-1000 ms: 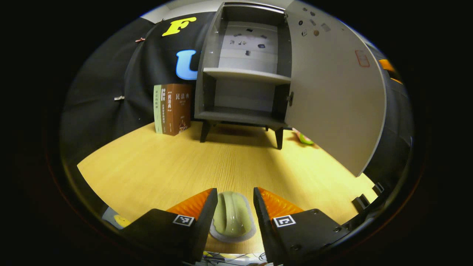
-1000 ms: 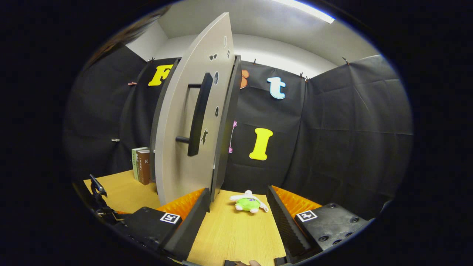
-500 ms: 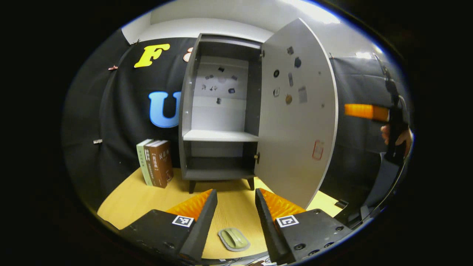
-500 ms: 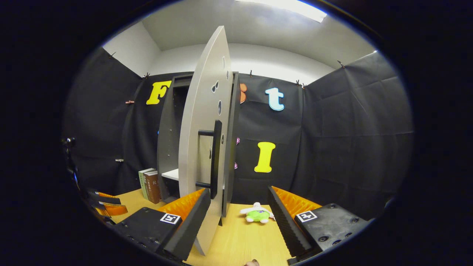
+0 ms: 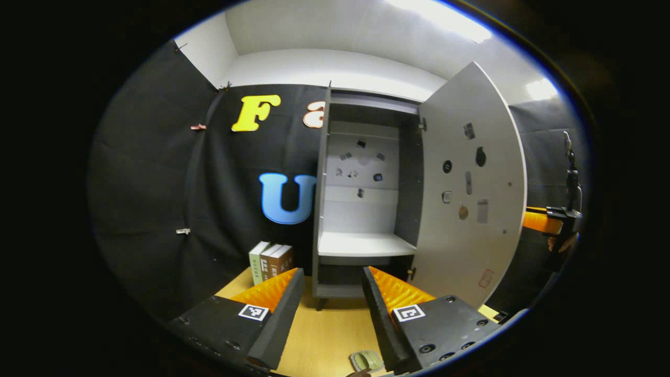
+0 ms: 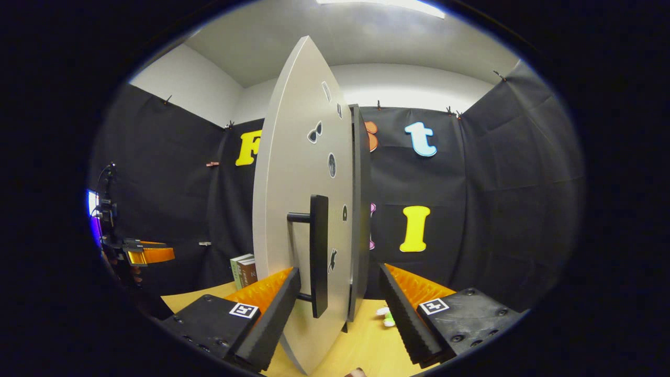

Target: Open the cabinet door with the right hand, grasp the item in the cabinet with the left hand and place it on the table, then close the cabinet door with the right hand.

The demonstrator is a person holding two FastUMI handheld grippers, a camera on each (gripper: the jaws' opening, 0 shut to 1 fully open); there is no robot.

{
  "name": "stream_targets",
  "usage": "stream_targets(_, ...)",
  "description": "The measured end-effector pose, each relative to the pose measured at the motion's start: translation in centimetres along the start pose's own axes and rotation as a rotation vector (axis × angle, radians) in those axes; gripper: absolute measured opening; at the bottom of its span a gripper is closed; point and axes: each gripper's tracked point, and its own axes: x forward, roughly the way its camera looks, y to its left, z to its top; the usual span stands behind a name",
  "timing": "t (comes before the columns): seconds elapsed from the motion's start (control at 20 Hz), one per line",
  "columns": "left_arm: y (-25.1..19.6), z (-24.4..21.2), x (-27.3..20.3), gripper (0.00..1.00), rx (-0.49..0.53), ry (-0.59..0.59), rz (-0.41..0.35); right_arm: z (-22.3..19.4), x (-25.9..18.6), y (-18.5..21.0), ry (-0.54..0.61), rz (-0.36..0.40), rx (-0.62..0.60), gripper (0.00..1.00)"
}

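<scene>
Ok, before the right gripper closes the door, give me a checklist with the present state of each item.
1. Item out of the cabinet: ok, both shelves look bare and the green item lies on the table.
2. Left gripper released: ok, fingers apart, nothing between them.
3. Left gripper out of the door's path: cannot tell, it faces the opening from in front.
4. Right gripper lined up: ok, the handle stands between its open fingers.
5. Contact with the handle: cannot tell.
6. Door state: not ok, open wide.
</scene>
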Motion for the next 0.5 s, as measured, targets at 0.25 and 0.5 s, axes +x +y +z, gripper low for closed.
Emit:
stream_targets(0.25, 0.4, 0.5, 1.7, 0.72, -0.057, -0.003, -0.018, -0.4, 1.3, 3.4, 0.029, 0.080, -0.009, 0.95)
stream_targets(0.5, 4.3, 0.9, 4.1, 0.72, 0.015, 0.003, -0.056, -0.8, 4.4, 6.5, 0.024, 0.004, -0.029, 0.96)
